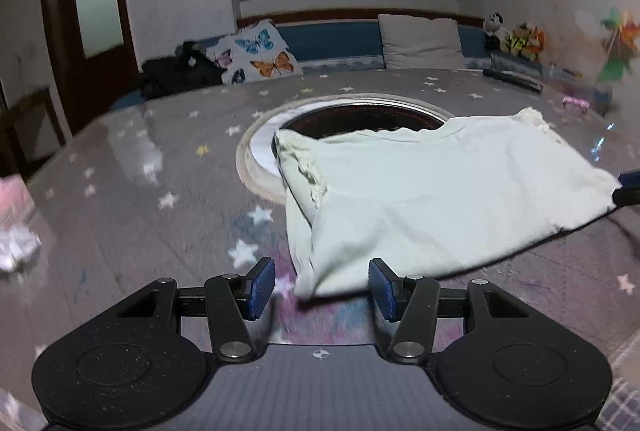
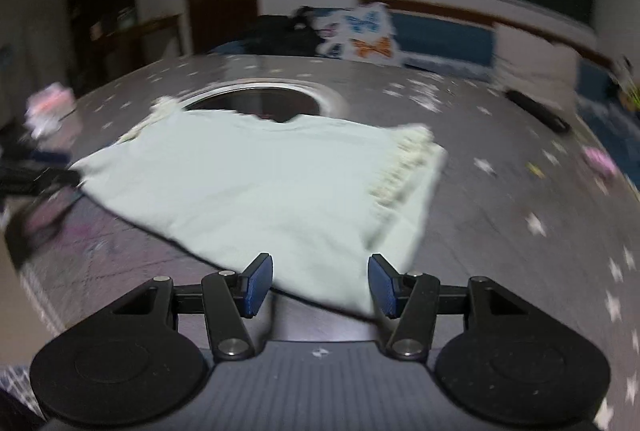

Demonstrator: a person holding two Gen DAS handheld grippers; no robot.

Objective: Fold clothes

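A pale green garment (image 1: 432,191) lies flat on a grey star-patterned table (image 1: 140,191), its far edge over a round hole in the table. My left gripper (image 1: 322,285) is open, its blue pads straddling the garment's near left corner. In the right wrist view the garment (image 2: 264,183) spreads ahead, with frilly sleeve edges on both sides. My right gripper (image 2: 320,283) is open at the garment's near right corner. The other gripper's tip shows at the garment's far corner in each view (image 1: 628,193).
A round dark opening (image 1: 360,117) with a pale rim sits in the table's middle. A butterfly cushion (image 1: 256,53), a white pillow (image 1: 420,41) and plush toys (image 1: 516,37) line a bench behind. Crumpled tissue (image 1: 16,247) lies at the left edge. A dark rod (image 2: 536,111) lies far right.
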